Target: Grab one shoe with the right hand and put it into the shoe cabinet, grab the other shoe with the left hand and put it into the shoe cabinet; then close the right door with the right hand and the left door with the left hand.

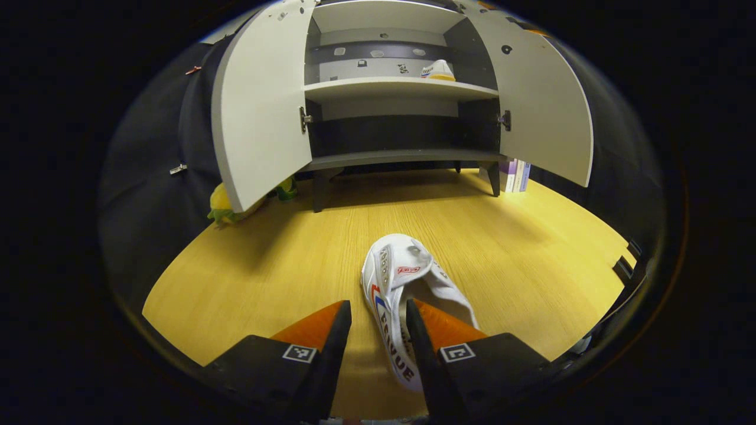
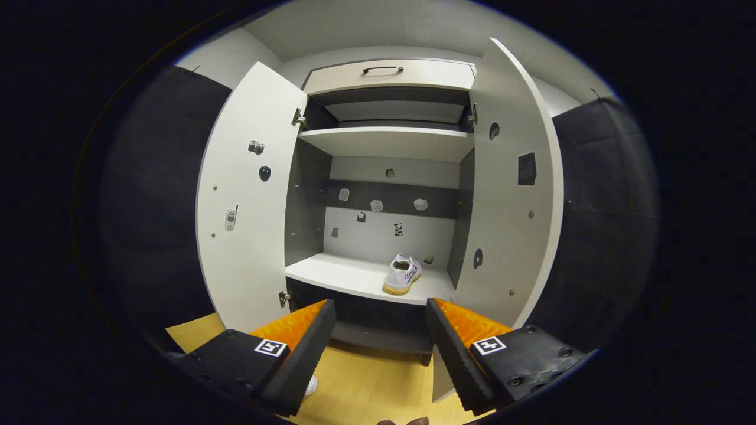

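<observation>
Shoe (image 1: 407, 295) btwn left claw (image 1: 378, 330) fingers, unpinched | right claw (image 2: 381, 330) spread, facing cabinet (image 2: 390, 141)

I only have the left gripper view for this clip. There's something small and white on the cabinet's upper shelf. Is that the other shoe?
Observer: Yes. The right gripper view shows a white shoe standing upright on the shelf, heel toward the opening, close to the right side wall.
Operator: And what is the right gripper doing?
Observer: The right gripper is open and empty, pointing into the cabinet.
</observation>
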